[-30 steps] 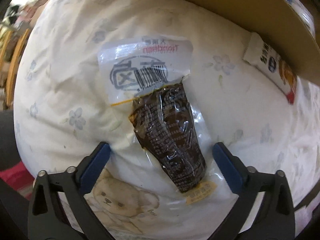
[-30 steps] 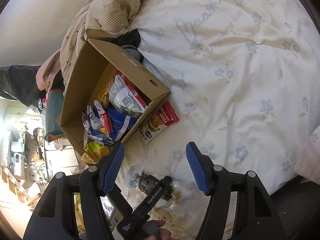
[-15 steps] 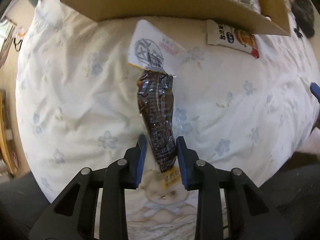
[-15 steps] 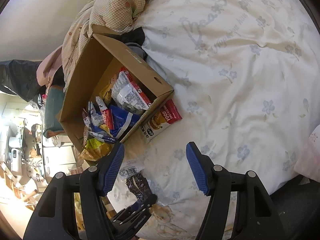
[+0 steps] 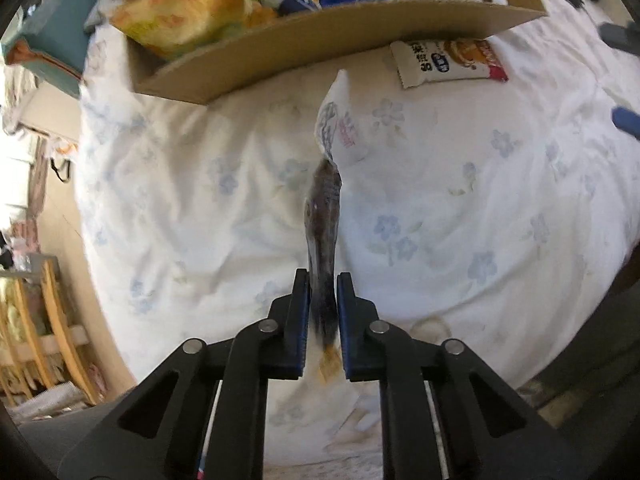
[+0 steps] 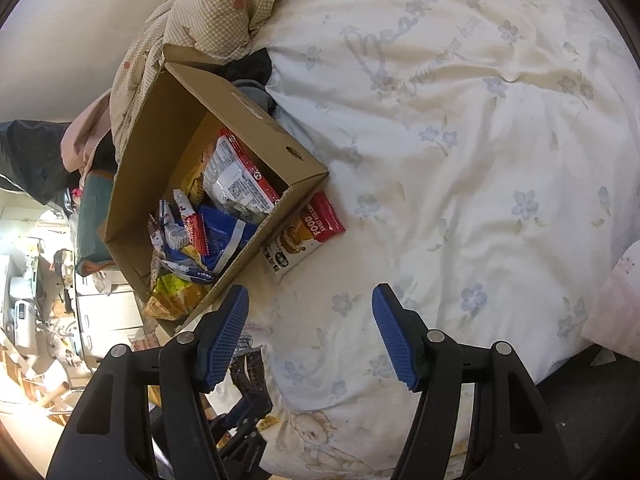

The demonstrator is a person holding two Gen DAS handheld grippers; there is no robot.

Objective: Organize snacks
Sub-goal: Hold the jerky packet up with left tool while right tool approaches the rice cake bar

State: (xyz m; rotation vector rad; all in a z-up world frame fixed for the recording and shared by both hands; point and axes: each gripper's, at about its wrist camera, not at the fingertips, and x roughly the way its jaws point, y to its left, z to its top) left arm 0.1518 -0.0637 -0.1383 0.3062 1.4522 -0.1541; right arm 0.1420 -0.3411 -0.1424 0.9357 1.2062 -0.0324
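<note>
A dark brown snack packet point(image 5: 323, 208) with a white printed top hangs edge-on above the flowered bed sheet point(image 5: 460, 208). My left gripper point(image 5: 322, 280) points down, its jaws closing tight, and the pads press on the packet's lower end. Beyond it lies an open cardboard box point(image 5: 320, 44) full of snack bags, with a red and white packet point(image 5: 448, 62) on the sheet against its wall. In the right wrist view my right gripper point(image 6: 310, 304) stands open over the sheet with nothing between its pads, close to the box point(image 6: 256, 112) and the red packet point(image 6: 304, 236). The dark packet point(image 6: 250, 368) shows behind its left finger.
A checked quilt point(image 6: 208, 12) is bunched behind the box. A pink pillow point(image 6: 616, 304) lies at the bed's right edge. A teal bag point(image 5: 52, 32) and wooden furniture point(image 5: 48, 320) stand beside the bed on the left, where the floor is cluttered.
My left gripper went from wide open around the flat packet to shut on it, rose and rolled, so the packet now hangs off the sheet. The right gripper kept still.
</note>
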